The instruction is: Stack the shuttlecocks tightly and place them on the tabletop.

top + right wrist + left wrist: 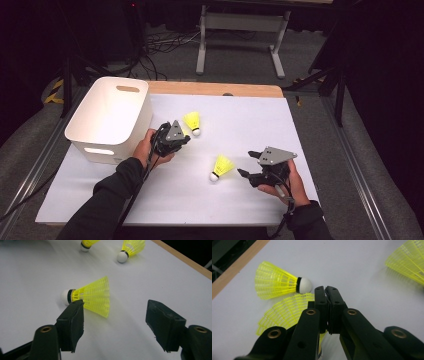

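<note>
Pinched in my left claw (325,293), closed on its skirt, one yellow shuttlecock (287,313) should go up over the white bin (111,120); my right claw (117,322) gapes behind another shuttlecock (91,296) on the desk (240,130).

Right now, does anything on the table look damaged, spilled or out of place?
Nothing stands out. The left gripper is shut on a shuttlecock by the skirt's edge. Two other shuttlecocks lie on their sides, skirts intact. The white bin stands upright at the table's left.
</note>
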The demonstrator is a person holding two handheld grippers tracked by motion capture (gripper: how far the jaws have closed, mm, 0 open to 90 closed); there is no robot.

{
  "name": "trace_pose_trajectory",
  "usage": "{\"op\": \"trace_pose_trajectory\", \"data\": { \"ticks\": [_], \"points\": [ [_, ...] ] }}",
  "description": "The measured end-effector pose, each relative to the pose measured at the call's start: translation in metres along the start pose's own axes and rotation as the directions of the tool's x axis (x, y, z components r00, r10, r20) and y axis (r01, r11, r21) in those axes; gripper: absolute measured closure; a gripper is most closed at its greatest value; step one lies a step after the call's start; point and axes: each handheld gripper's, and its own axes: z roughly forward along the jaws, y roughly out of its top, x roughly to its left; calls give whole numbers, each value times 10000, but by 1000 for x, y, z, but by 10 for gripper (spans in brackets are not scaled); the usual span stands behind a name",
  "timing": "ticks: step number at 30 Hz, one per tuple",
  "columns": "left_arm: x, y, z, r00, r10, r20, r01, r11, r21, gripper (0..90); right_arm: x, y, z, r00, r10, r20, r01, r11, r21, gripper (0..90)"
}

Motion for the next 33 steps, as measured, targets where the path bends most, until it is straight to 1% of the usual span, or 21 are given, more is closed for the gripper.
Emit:
{"op": "trace_pose_trajectory", "data": {
  "ticks": [2, 3, 5, 6, 7, 8, 9, 10, 12, 13, 14, 19, 20, 21, 23, 24, 26, 27, 29, 30, 33],
  "points": [
    [0, 0, 1, 10000, 5, 91, -6, 10000, 29, 819, 1, 0, 0, 10000, -42, -46, 42, 10000, 66, 306],
    [-1, 1, 2, 9997, 38, 243, -39, 10000, 26, 819, 1, 0, 1, 9999, -70, -84, 71, 9999, 118, 304],
    [-2, 2, 3, 9995, 3, 305, -4, 10000, 25, 786, 2, -1, 1, 9997, -155, -178, 159, 9997, 199, 298],
    [-2, 3, 4, 9988, -89, 480, 89, 10000, -7, 781, 2, -1, 2, 9996, -140, -227, 144, 9997, 211, 297],
    [-2, 4, 5, 9989, -116, 450, 118, 9999, -61, 785, 2, -1, 2, 9993, -163, -324, 170, 9996, 216, 284],
    [-2, 5, 6, 9980, -155, 610, 158, 9999, -43, 809, 3, -1, 2, 9987, -213, -466, 222, 9996, 188, 277],
    [-3, 7, 8, 9978, -18, 665, 16, 10000, 20, 862, 4, -2, 3, 9971, -278, -706, 292, 9994, 182, 275],
    [-3, 8, 10, 9974, 60, 711, -66, 9999, 85, 869, 5, -2, 4, 9957, -388, -842, 408, 9989, 214, 273],
    [-5, 10, 13, 9967, 250, 776, -267, 9994, 210, 874, 7, -2, 5, 9944, -453, -958, 481, 9985, 269, 268],
    [-5, 12, 16, 9955, 263, 915, -289, 9992, 277, 876, 7, -2, 6, 9937, -484, -1007, 517, 9982, 307, 267],
    [-6, 13, 18, 9958, 297, 862, -326, 9990, 320, 881, 7, -3, 7, 9934, -508, -1030, 546, 9979, 350, 268],
    [-8, 18, 25, 9903, 461, 1314, -550, 9964, 651, 892, 7, -5, 7, 9911, -516, -1229, 568, 9976, 392, 274],
    [-8, 18, 25, 9903, 461, 1314, -550, 9964, 651, 893, 7, -5, 7, 9911, -516, -1229, 568, 9976, 392, 274],
    [-10, 20, 28, 9891, 585, 1355, -695, 9945, 785, 894, 7, -5, 7, 9896, -541, -1331, 599, 9974, 404, 272],
    [-11, 21, 30, 9874, 638, 1445, -774, 9929, 903, 894, 7, -5, 7, 9897, -530, -1328, 591, 9974, 418, 270],
    [-12, 21, 33, 9854, 744, 1530, -917, 9898, 1094, 894, 8, -6, 7, 9897, -534, -1329, 597, 9973, 438, 268],
    [-13, 20, 37, 9832, 694, 1690, -930, 9864, 1355, 896, 9, -6, 8, 9884, -586, -1398, 663, 9965, 512, 266],
    [-13, 19, 39, 9833, 638, 1707, -893, 9852, 1464, 896, 9, -5, 8, 9879, -613, -1425, 694, 9962, 526, 266],
    [-12, 17, 40, 9824, 506, 1798, -781, 9857, 1495, 896, 9, -5, 7, 9870, -638, -1474, 722, 9960, 524, 266],
    [-12, 17, 40, 9833, 437, 1764, -701, 9867, 1466, 896, 9, -5, 7, 9869, -628, -1488, 713, 9961, 525, 266],
    [-12, 17, 40, 9854, 526, 1621, -768, 9861, 1472, 896, 9, -6, 8, 9871, -583, -1489, 671, 9962, 548, 266]
  ]
}}
